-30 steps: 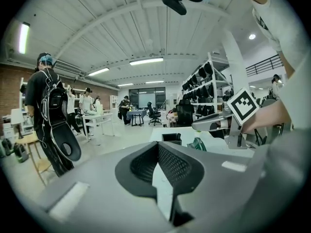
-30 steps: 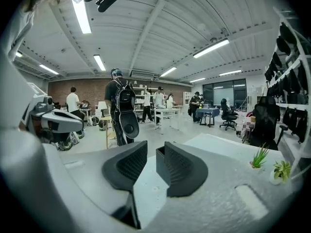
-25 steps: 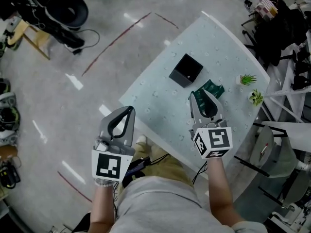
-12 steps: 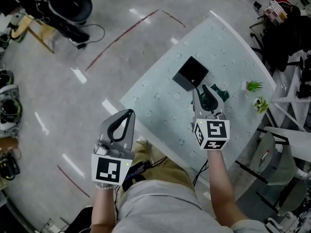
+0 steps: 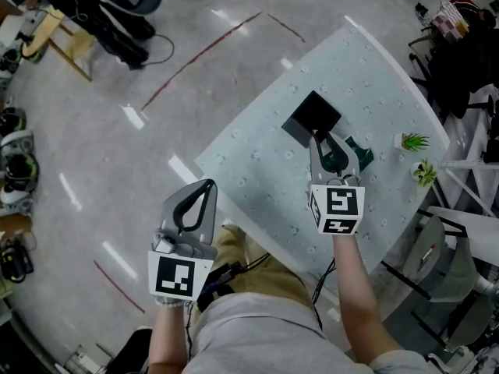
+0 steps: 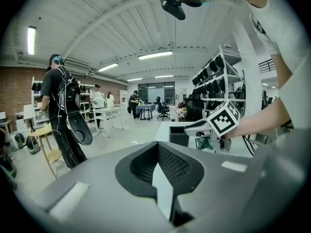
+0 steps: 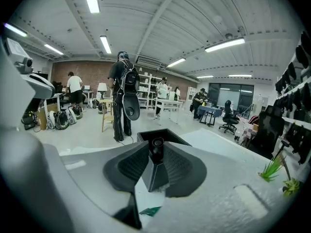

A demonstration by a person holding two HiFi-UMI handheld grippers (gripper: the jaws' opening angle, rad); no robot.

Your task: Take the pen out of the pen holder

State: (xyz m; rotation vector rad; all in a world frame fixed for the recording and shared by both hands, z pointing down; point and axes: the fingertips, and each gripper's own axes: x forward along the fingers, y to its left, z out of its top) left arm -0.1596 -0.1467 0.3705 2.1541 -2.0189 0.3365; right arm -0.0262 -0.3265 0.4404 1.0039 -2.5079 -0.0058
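A black square pen holder [image 5: 310, 117] stands on the pale table [image 5: 257, 162]. My right gripper [image 5: 318, 136] reaches to the holder's near edge. In the right gripper view its jaws [image 7: 155, 152] are shut on a black pen [image 7: 156, 145], whose round end shows between the tips, with the holder's open top [image 7: 165, 133] just behind. My left gripper [image 5: 207, 184] hangs off the table's left edge over the floor, shut and with nothing in it [image 6: 158, 147]. From the left gripper view, the right gripper [image 6: 188, 126] and holder [image 6: 178, 137] lie ahead.
A dark green object [image 5: 360, 149] lies on the table under and right of the right gripper. Two small green plants [image 5: 413, 140] [image 5: 426, 173] stand near the table's right edge. A chair [image 5: 437, 248] is beyond that edge. A person with a backpack [image 7: 124, 96] stands on the floor past the table.
My right gripper has moved forward over the green object to the pen holder. The left gripper has stayed in place, still shut.
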